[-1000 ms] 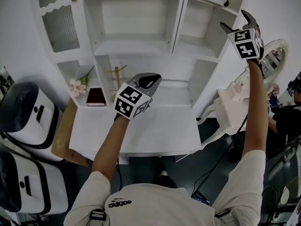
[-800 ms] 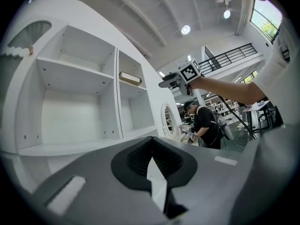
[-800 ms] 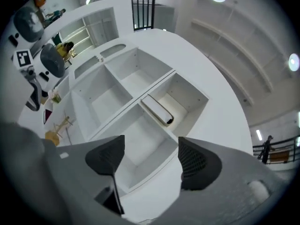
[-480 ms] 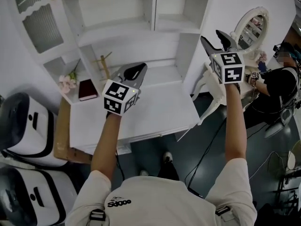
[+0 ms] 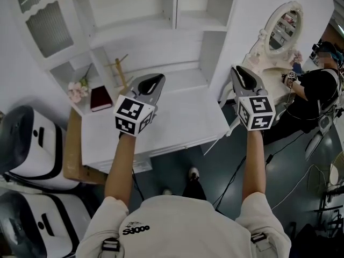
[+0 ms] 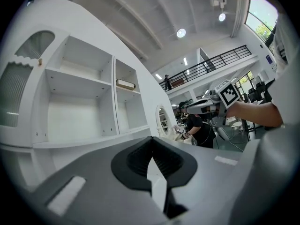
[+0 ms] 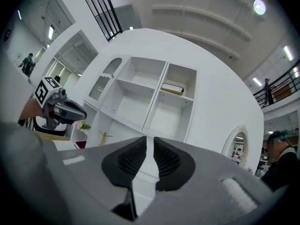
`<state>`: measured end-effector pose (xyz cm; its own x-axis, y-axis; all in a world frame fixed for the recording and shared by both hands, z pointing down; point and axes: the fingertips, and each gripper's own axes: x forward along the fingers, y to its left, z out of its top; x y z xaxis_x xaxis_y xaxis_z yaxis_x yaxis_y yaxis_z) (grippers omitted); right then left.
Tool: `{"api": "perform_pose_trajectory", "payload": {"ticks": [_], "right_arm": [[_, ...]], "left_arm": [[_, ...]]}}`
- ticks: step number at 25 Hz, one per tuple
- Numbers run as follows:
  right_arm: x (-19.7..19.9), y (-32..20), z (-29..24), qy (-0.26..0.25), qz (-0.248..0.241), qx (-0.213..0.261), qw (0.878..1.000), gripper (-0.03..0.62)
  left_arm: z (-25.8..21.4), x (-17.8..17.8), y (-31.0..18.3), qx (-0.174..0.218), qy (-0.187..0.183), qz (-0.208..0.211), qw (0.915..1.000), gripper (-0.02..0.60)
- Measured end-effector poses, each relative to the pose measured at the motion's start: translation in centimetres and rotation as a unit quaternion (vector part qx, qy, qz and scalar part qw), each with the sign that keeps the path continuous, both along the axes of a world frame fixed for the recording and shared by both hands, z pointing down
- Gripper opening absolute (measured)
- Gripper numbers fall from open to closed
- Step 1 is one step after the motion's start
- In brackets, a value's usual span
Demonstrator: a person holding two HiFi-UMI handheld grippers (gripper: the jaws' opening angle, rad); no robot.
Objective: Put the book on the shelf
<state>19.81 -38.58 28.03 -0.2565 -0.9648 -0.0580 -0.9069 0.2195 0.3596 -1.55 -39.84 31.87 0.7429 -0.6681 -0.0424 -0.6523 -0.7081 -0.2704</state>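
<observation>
A dark red book (image 5: 100,98) lies flat in a low cubby at the left of the white shelf unit (image 5: 134,31), beside pink flowers (image 5: 77,89); its edge (image 7: 79,145) also shows in the right gripper view. My left gripper (image 5: 152,79) hovers over the white desk (image 5: 177,122), right of the book, shut and empty (image 6: 151,142). My right gripper (image 5: 239,71) hangs past the desk's right edge. Its jaws (image 7: 149,142) are closing to a narrow slit with nothing between them.
A pale object (image 6: 125,84) lies on the upper right shelf. A small wooden stand (image 5: 121,71) sits behind the desk. A vanity with an oval mirror (image 5: 282,28) and a person in black (image 5: 312,90) are at the right. White machines (image 5: 27,144) stand at the left.
The right gripper came down from beside the upper shelf to the left gripper's height, and its wide jaws narrowed. The left gripper stayed over the desk, shut.
</observation>
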Motion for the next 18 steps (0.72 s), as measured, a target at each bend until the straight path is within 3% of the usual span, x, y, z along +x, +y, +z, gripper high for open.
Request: {"api": "perform_pose_trajectory", "payload": {"ticks": [3,18], "right_arm": [[-0.7,1.8,0.9,-0.009,-0.008,-0.002,1.0,0.003],[-6.2,8.5,2.0,0.009,-0.059,0.004,0.998,0.002]], "left_arm": [[0.6,-0.4,0.5,0.001,-0.007,0.003,1.0,0.018],[1.3,-0.5,4.7,0.01,-0.005,0.021,0.9997,0.018]]}}
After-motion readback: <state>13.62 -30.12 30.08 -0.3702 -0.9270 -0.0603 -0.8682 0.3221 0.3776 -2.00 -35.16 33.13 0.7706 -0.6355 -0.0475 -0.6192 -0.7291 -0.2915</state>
